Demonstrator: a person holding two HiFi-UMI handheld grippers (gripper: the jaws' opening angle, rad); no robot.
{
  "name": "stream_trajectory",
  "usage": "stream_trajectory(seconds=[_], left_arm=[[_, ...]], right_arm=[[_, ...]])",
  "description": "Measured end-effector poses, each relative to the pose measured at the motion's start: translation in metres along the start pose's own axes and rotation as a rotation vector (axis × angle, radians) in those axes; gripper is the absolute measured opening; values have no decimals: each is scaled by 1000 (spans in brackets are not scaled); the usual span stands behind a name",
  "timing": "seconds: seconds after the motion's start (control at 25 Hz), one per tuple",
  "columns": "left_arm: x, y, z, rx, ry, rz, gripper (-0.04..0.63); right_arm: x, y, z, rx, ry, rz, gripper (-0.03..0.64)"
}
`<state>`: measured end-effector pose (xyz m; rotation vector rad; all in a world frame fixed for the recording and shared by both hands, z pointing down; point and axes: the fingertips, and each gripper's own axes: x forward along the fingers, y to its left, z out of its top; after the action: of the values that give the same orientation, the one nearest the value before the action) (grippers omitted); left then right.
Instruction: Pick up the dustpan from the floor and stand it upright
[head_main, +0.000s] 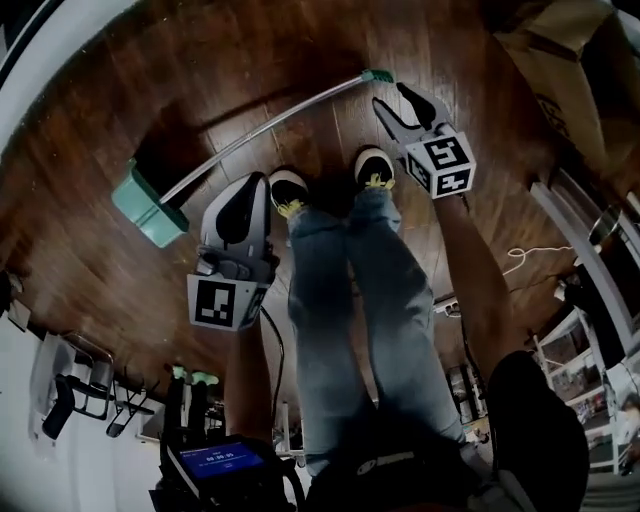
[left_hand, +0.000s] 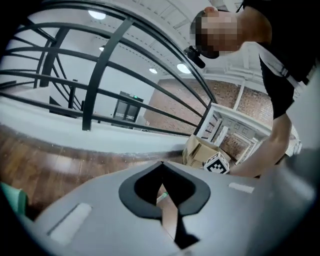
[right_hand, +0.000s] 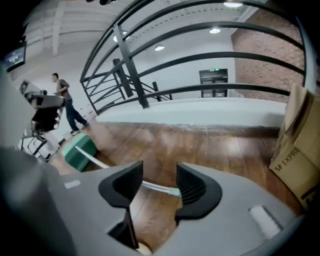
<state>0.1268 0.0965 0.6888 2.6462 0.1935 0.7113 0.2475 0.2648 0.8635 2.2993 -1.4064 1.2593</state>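
Approach step. The dustpan (head_main: 150, 208) lies flat on the floor (head_main: 300, 60). My right gripper (head_main: 390, 97) hangs just beside its handle (right_hand: 157, 188), jaws wide apart, gripping nothing. The left gripper (head_main: 262, 185) has its jaws together, empty. Next, I judge: straddle the handle, squeeze.

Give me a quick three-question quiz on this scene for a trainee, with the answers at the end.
1. True or false: the dustpan stands upright.
2. Which gripper has its jaws apart: A, the left gripper, or B, the right gripper?
3. Fill in: the dustpan's handle ends in a ___ tip.
Key: 1 false, it lies flat on the floor; 2 B; 3 green.
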Motion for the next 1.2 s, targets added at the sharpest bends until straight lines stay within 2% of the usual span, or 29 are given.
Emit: stream_trajectory(seconds=[0.16, 0.32, 0.44, 0.56, 0.64, 0.76, 0.88, 0.96, 1.12, 1.2], left_arm=[[20, 19, -24, -40, -19, 28, 18], [31, 29, -47, 7, 5, 11, 18], [38, 33, -48, 2, -8, 13, 18], [39, 31, -47, 14, -6, -4, 18], [36, 28, -42, 21, -7, -10, 18], [27, 17, -21, 11, -23, -7, 18], [6, -8, 19, 13, -58, -10, 18], [-12, -30, 55, 18, -94, -16, 18], [-62, -73, 140, 24, -190, -9, 18], [-95, -86, 176, 56, -226, 12, 18]], right_arm=[[38, -57, -47, 8, 16, -149, 213], [62, -70, -76, 31, -23, -144, 208], [74, -69, -84, 33, -67, -138, 174], [80, -71, -83, 23, -72, -156, 74], [77, -69, -70, -18, -77, -159, 66], [52, -49, -23, -120, -132, -140, 66], [10, -10, 45, -276, -188, -108, 69], [-25, 21, 96, -382, -214, -94, 69], [-91, 91, 198, -515, -275, -65, 75], [-116, 132, 241, -597, -308, -39, 80]])
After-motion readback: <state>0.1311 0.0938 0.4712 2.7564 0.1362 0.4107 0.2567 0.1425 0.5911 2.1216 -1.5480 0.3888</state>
